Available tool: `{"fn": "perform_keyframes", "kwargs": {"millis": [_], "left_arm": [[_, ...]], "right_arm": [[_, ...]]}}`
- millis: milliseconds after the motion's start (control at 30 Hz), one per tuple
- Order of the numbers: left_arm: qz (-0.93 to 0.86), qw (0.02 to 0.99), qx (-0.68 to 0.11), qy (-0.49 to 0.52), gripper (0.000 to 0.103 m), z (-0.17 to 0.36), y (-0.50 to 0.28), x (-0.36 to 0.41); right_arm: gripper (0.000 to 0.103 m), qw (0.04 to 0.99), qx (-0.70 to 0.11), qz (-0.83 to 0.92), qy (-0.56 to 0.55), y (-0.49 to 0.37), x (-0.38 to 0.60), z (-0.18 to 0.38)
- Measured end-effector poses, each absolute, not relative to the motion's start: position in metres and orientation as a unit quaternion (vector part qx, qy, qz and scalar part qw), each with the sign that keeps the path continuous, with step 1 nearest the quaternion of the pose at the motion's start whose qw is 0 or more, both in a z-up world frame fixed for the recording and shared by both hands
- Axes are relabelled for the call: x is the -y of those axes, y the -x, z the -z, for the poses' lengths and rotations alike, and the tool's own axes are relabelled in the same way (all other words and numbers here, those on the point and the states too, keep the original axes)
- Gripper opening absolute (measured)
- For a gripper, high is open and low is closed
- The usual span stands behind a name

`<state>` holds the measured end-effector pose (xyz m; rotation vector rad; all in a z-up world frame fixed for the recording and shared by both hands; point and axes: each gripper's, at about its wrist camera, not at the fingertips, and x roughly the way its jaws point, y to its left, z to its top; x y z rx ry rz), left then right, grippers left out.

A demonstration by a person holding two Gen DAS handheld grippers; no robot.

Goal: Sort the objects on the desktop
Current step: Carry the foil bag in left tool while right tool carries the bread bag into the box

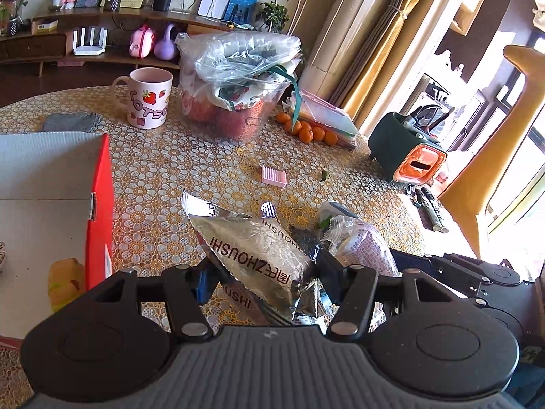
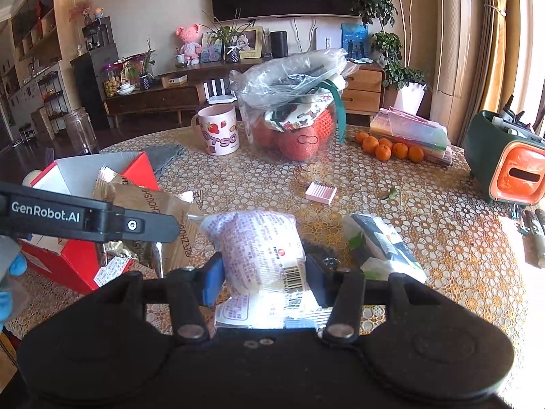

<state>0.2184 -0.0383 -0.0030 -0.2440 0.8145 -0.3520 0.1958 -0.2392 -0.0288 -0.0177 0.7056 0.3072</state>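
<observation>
My left gripper (image 1: 262, 272) is shut on a silver foil snack bag (image 1: 252, 245) printed ZHOUSHI, held above the patterned table (image 1: 204, 170). That same foil snack bag (image 2: 150, 211) shows in the right wrist view behind the left gripper's arm (image 2: 85, 220). My right gripper (image 2: 264, 272) is shut on a white packet with pink print and a barcode (image 2: 262, 248). The white packet (image 1: 364, 248) lies just right of the foil bag in the left wrist view. An open red cardboard box (image 1: 51, 204) stands at the left; the red box (image 2: 78, 259) sits below the left gripper's arm.
A strawberry mug (image 1: 148, 99), a bagged bowl of red fruit (image 1: 235, 92), small oranges (image 1: 310, 131), a pink ribbed block (image 1: 274, 175), a dark wrapper (image 2: 381, 238) and a green-orange bin (image 1: 408, 150) sit on the table. A gloved hand (image 2: 13, 272) shows at left.
</observation>
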Motion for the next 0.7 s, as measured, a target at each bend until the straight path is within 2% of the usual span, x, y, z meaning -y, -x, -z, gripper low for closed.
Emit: {"fn": "perform_keyframes", "kwargs": {"millis": [700], "left_arm": [[0.120,0.910,-0.372,0.137,0.060,-0.016,-0.189,-0.072]], "right_arm": [[0.050,0.916,-0.336,-0.210,0.056,-0.197,0.129,0.002]]}}
